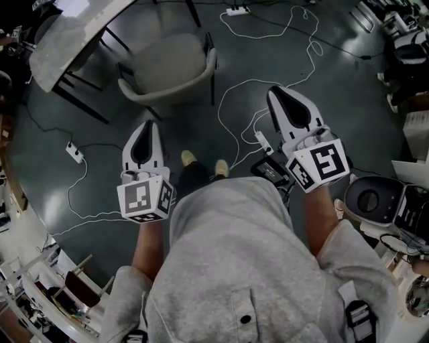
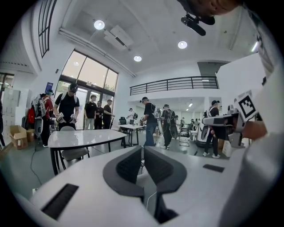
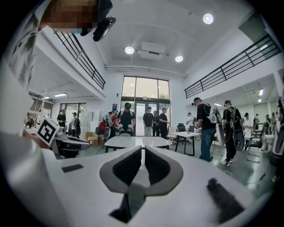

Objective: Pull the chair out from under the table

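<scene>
A beige shell chair (image 1: pixel 171 70) on black legs stands on the dark floor beside the corner of the white table (image 1: pixel 74 33), its curved back toward me. My left gripper (image 1: pixel 146 127) is held short of the chair, apart from it, its jaws shut with nothing between them. My right gripper (image 1: pixel 277 92) is off to the chair's right, also shut and empty. In the left gripper view the table (image 2: pixel 84 138) lies ahead to the left, with a pale chair seat (image 2: pixel 73 153) below its top. The right gripper view has the table (image 3: pixel 137 142) straight ahead.
White cables loop over the floor with a power strip (image 1: pixel 75 153) at the left and another (image 1: pixel 236 10) at the top. A black box (image 1: pixel 271 169) and a round machine (image 1: pixel 369 198) sit at my right. Several people stand beyond the tables (image 2: pixel 133 127).
</scene>
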Tool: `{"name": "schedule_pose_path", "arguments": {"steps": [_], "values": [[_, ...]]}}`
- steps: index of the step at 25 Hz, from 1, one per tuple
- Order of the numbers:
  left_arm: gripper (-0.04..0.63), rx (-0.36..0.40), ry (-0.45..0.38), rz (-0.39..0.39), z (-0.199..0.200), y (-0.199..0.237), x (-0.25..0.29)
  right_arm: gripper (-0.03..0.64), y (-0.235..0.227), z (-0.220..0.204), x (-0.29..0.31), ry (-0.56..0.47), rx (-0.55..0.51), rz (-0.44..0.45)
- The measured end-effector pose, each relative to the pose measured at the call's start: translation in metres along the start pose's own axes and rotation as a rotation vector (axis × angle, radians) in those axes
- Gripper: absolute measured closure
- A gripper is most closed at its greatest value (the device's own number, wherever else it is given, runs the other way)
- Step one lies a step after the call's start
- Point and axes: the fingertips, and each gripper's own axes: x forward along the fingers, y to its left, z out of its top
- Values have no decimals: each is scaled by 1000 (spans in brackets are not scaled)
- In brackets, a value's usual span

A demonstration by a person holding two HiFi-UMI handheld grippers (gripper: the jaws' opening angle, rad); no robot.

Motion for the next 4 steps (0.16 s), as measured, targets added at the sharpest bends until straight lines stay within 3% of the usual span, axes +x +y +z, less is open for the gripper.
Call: {"name": "schedule_pose_path", "arguments": {"steps": [4], "values": [[566, 5, -4, 8, 5, -11, 16, 578, -15, -3, 7, -3, 8, 18]]}}
